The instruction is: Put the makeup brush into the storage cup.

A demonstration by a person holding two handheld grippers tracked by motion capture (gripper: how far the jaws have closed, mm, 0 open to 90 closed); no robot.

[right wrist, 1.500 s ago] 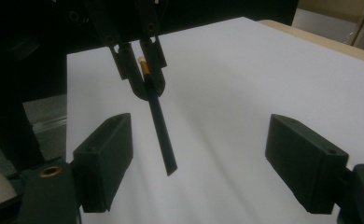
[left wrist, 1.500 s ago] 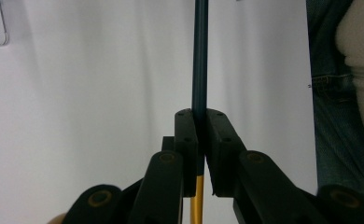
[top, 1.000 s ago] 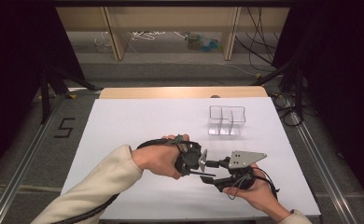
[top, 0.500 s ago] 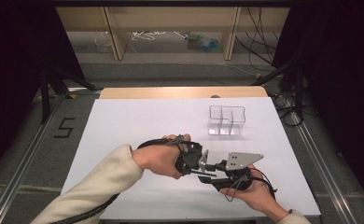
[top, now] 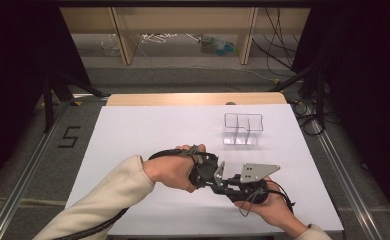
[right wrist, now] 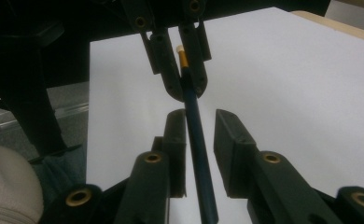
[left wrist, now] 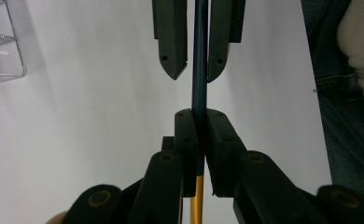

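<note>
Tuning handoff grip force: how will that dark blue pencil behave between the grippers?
The pencil is thin and straight, so probably stiff and light. Its smooth shaft may slip lengthwise. The right gripper, jaws just closing, isn't pressing it yet; left gripper clamps it.

A thin dark blue pencil [right wrist: 196,135] with a gold ferrule and a pale eraser tip at one end. It hangs level above the white counter [top: 148,130], gripped near the ferrule end.
</note>
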